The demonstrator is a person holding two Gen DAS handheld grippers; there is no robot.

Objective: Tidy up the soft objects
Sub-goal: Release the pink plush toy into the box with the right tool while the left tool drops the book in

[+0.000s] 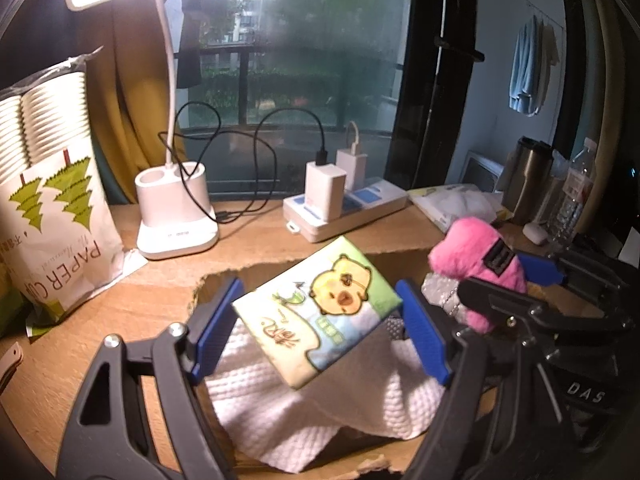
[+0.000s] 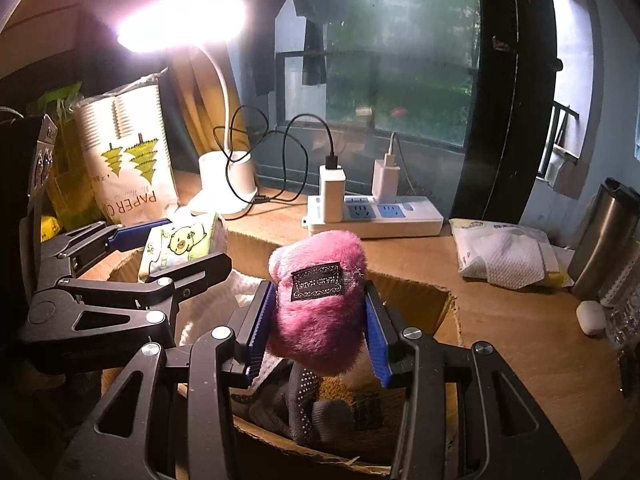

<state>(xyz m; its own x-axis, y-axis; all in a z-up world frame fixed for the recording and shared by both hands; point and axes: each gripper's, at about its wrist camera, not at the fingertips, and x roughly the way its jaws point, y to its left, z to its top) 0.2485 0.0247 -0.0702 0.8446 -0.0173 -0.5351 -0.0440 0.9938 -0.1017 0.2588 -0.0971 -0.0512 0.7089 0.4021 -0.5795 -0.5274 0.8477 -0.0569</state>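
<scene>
My left gripper (image 1: 320,320) is shut on a tissue pack (image 1: 320,312) printed with a yellow cartoon animal, and holds it tilted above an open cardboard box (image 1: 280,256). White paper towel (image 1: 304,404) lies in the box below it. My right gripper (image 2: 318,328) is shut on a pink plush toy (image 2: 320,300) with a black label, held over the same box (image 2: 416,292). Grey dotted socks (image 2: 300,396) lie in the box under the plush. The right gripper with the plush (image 1: 480,264) shows at the right of the left wrist view.
On the wooden desk stand a white desk lamp (image 1: 176,212), a power strip (image 2: 376,216) with two chargers, a bag of paper cups (image 1: 52,216), an opened tissue packet (image 2: 504,256), a steel flask (image 2: 604,236), a water bottle (image 1: 572,200) and a small white case (image 2: 591,317).
</scene>
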